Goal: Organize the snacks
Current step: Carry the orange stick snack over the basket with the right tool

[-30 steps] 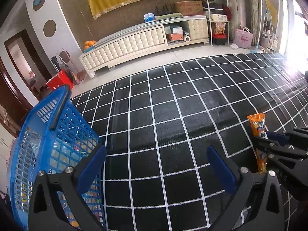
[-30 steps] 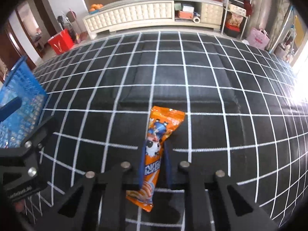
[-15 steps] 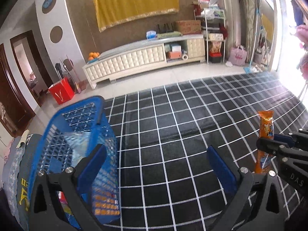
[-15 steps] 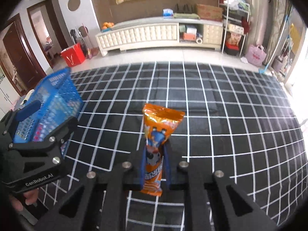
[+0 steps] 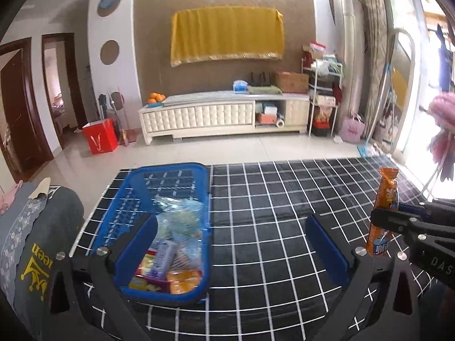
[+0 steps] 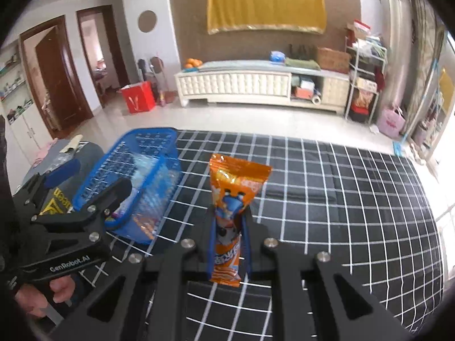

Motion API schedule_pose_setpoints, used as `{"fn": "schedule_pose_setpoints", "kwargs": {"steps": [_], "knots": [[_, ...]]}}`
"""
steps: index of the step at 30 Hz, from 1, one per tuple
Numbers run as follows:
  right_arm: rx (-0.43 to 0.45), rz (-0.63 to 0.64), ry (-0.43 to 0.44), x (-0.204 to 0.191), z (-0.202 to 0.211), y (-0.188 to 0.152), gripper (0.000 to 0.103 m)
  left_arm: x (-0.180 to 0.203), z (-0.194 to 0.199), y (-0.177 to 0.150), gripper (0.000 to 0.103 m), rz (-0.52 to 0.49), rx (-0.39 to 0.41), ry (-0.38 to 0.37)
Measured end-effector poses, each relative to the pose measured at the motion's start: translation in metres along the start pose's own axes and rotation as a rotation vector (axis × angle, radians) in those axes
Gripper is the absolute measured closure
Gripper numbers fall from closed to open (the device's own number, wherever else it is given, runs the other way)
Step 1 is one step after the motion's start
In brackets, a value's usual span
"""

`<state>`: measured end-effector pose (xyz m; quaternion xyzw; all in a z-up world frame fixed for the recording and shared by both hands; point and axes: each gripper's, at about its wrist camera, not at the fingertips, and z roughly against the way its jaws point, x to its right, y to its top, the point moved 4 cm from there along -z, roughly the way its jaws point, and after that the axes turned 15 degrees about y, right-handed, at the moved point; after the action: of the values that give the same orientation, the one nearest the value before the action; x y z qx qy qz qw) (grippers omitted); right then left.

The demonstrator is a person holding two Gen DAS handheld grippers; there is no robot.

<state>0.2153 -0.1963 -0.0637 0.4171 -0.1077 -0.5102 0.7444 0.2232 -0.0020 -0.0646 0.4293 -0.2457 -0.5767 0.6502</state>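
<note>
Two claws were up above the black grid-patterned mat (image 5: 256, 227), both pointing level toward the far wall. Nearest in the right wrist view, the right claw (image 6: 229, 244) was clamped tight on the lower half of an orange snack packet (image 6: 231, 207), holding it upright and clear of the mat, with its crimped top above the blue pads. Left of the packet, the left claw (image 5: 231, 241) had its jaws spread wide with nothing between them; its left finger stood in front of the blue basket (image 5: 203, 196), and a person's hand (image 6: 54, 289) gripped its handle. The basket sat on the mat's left edge, well apart from the packet, with a clear bag and coloured snack packs inside. Beyond the mat stood a white cabinet (image 6: 236, 86) with a yellow cloth (image 6: 266, 5) on the wall above.

Against a second before, both claws had tipped up from looking down at the mat, the packet had been lifted off it, and the basket's inside had come into sight.
</note>
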Motion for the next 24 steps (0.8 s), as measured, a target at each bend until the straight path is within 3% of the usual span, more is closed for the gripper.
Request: {"fn": "schedule_pose_setpoints", "kwargs": {"steps": [12, 24], "knots": [[0.026, 0.097, 0.108, -0.066, -0.027, 0.032, 0.083, -0.092, 0.006, 0.006, 0.0, 0.07, 0.03, 0.08], [-0.074, 0.173, 0.171, -0.121, -0.106, 0.042, 0.083, -0.182, -0.032, -0.013, 0.0, 0.13, -0.039, 0.162]]}}
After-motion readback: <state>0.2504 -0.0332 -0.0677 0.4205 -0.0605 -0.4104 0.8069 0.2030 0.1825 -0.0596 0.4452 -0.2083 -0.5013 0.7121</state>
